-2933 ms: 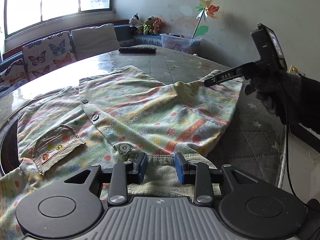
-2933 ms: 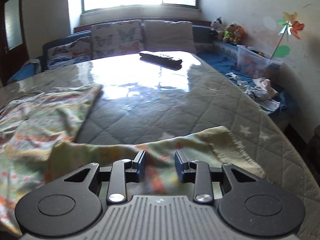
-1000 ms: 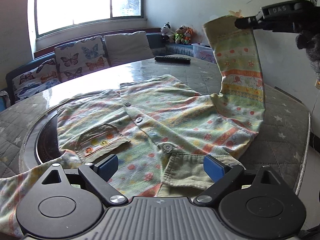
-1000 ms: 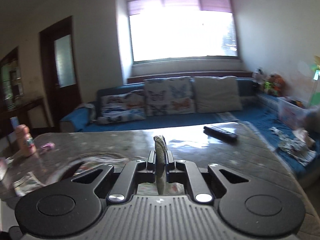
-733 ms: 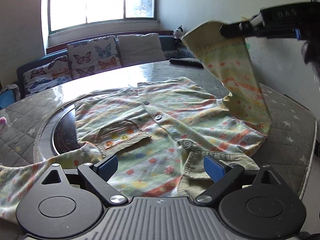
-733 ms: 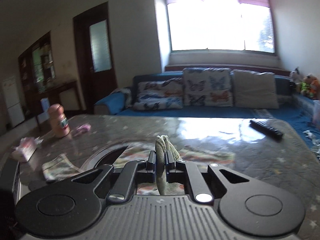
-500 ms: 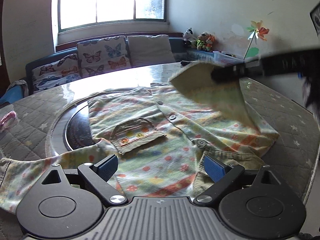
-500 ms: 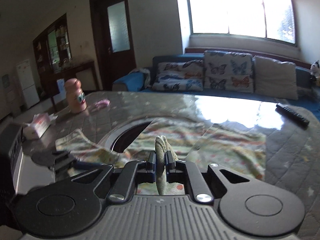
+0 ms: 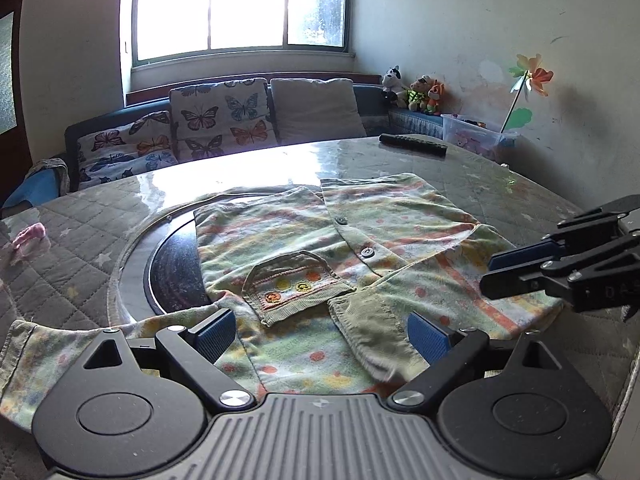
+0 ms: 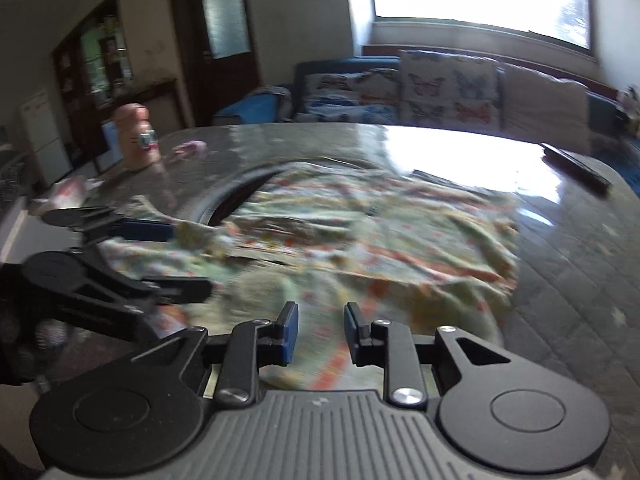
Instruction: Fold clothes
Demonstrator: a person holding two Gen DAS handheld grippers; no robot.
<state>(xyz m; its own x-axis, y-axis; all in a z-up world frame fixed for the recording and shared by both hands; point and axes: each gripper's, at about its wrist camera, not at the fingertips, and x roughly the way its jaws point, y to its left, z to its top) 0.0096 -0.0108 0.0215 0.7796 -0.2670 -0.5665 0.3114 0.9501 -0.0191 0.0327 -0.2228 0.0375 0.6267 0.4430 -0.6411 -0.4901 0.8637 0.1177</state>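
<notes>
A small patterned button shirt (image 9: 344, 240) lies spread on the round table, with a corduroy pocket (image 9: 296, 284). Its right sleeve (image 9: 452, 296) lies folded across the front, cuff (image 9: 368, 332) near me. Its left sleeve (image 9: 60, 348) trails out to the left. My left gripper (image 9: 320, 338) is open and empty just above the shirt's near edge. My right gripper (image 10: 320, 332) is open and empty above the folded sleeve; it also shows in the left wrist view (image 9: 492, 276) at the right. The right wrist view is blurred; the shirt (image 10: 360, 232) fills its middle.
A quilted cover (image 9: 76, 248) lies over the table with a dark glass disc (image 9: 176, 272) at its centre. A black remote (image 9: 412, 145) lies at the far edge. A pink bottle (image 10: 136, 136) and pink bits (image 9: 28, 238) sit at the left. A sofa with cushions (image 9: 224, 120) stands behind.
My right gripper carried the right sleeve across the shirt, laid it on the front and opened, letting it go. My left gripper stayed open and drew back a little.
</notes>
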